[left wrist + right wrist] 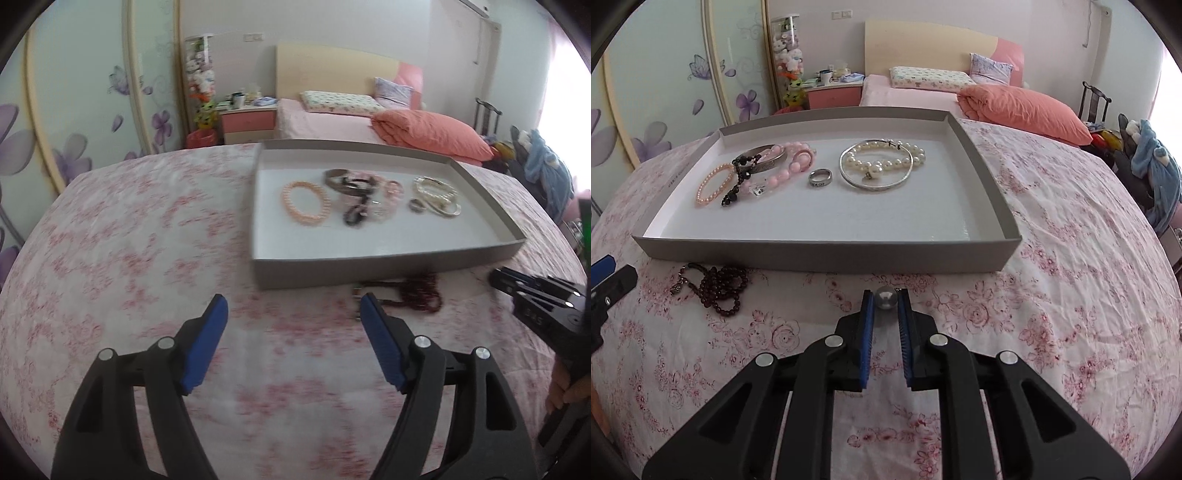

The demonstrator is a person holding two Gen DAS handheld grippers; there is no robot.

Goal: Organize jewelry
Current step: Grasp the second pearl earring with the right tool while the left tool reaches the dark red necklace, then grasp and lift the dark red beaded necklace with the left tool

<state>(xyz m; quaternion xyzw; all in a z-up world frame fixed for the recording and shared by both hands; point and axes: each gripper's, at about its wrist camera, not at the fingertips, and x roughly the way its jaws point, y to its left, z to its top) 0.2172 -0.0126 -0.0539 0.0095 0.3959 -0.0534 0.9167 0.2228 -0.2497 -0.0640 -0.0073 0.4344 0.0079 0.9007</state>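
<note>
A grey tray on the floral cloth holds a pink bead bracelet, a dark bead string, a metal bangle, a ring, and a pearl bracelet with a silver bangle. A dark red bead necklace lies on the cloth before the tray. My right gripper is shut on a silver ball just in front of the tray. It also shows in the left wrist view. My left gripper is open and empty, left of the necklace.
The cloth-covered surface drops away at its edges. Behind it stand a bed with an orange quilt, a pink nightstand, a wardrobe with flower prints and a chair with clothes.
</note>
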